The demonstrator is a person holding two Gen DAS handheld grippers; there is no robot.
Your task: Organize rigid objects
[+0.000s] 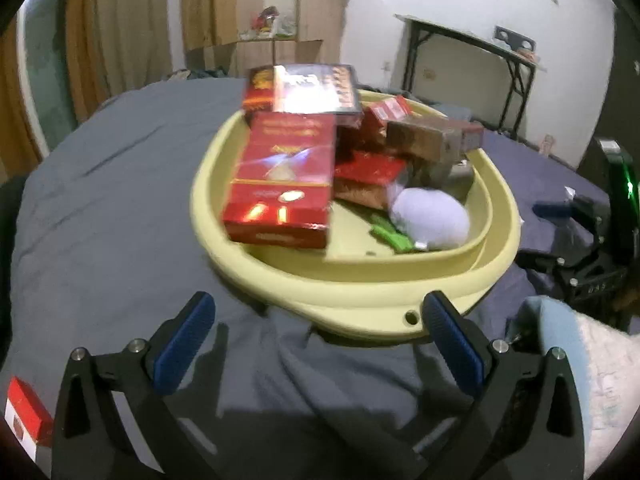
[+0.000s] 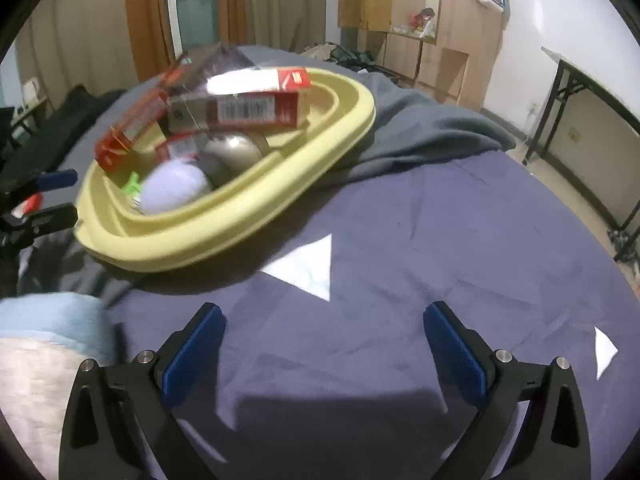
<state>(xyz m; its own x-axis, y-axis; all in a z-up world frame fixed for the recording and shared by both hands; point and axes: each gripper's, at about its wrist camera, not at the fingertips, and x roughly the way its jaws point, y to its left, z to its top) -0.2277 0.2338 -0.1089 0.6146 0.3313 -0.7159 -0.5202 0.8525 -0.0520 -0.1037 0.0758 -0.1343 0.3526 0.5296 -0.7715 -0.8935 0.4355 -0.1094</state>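
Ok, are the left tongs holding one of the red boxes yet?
No, the left tongs are open and empty over the grey cloth, short of the yellow basin holding the red boxes.

We are counting one yellow basin (image 1: pixel 360 284) holding at least six boxes, mostly red (image 1: pixel 280 176), one pale lilac rounded thing (image 1: pixel 430 218) and one green item (image 1: pixel 390 236), with one further red box (image 1: pixel 26 420) lying apart on the bed

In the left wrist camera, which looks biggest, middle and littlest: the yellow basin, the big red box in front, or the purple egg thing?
1. yellow basin, clearly the largest.
2. big red box.
3. purple egg-shaped object, the smallest.

The box leans nearer the camera, so its lead over the egg may be slightly exaggerated.
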